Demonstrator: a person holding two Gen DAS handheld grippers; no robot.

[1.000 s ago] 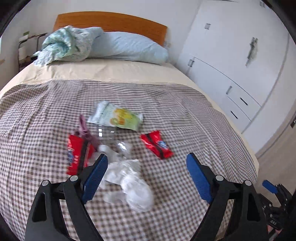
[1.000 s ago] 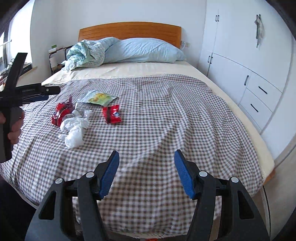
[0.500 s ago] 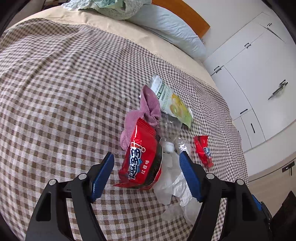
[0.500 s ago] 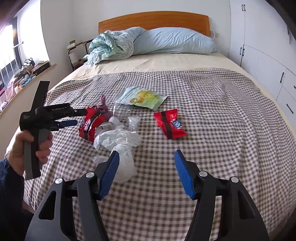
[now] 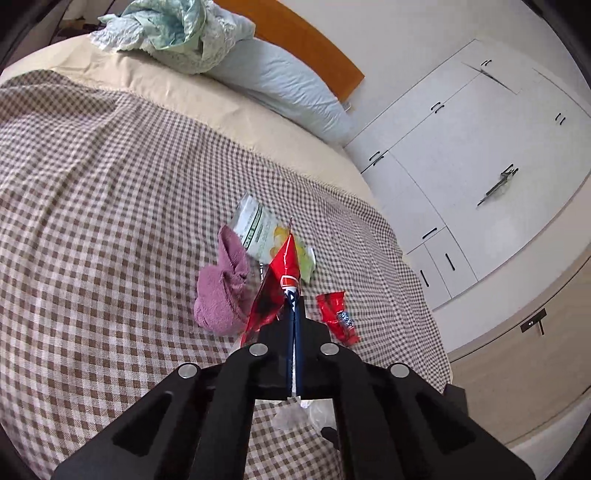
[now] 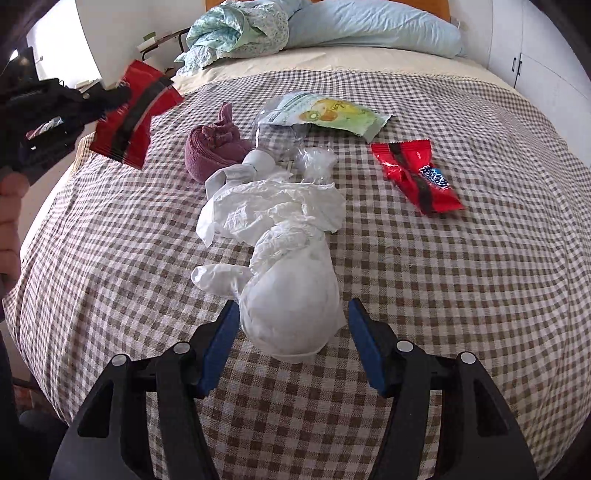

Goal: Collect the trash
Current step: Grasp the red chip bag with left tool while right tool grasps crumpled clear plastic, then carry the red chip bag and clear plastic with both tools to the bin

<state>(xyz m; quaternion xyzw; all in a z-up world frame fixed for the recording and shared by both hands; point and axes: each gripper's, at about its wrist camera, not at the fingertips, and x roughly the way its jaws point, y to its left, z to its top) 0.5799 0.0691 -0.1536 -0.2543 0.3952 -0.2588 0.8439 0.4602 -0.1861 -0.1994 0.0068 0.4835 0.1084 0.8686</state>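
My left gripper (image 5: 293, 306) is shut on a big red snack packet (image 5: 280, 280). In the right wrist view that packet (image 6: 136, 114) hangs clear of the checked bedspread (image 6: 480, 295), at the far left. My right gripper (image 6: 291, 314) is low over the bed and its jaws are closing. A crumpled white plastic bag (image 6: 280, 236) lies between its blue pads, which do not squeeze it. On the bedspread lie a small red wrapper (image 6: 417, 177), a green and white fruit pouch (image 6: 325, 114), some clear plastic (image 6: 314, 160) and a purple cloth (image 6: 214, 147).
A blue pillow (image 6: 369, 29) and a bunched pale green blanket (image 6: 236, 33) lie at the head of the bed. White wardrobe doors (image 5: 480, 166) stand along the bed's right side. A person's hand (image 6: 9, 221) holds the left gripper's handle.
The left gripper has shut on the big red packet and lifted it off the bed. The right gripper has come down and forward to the white bag, and its jaws have narrowed.
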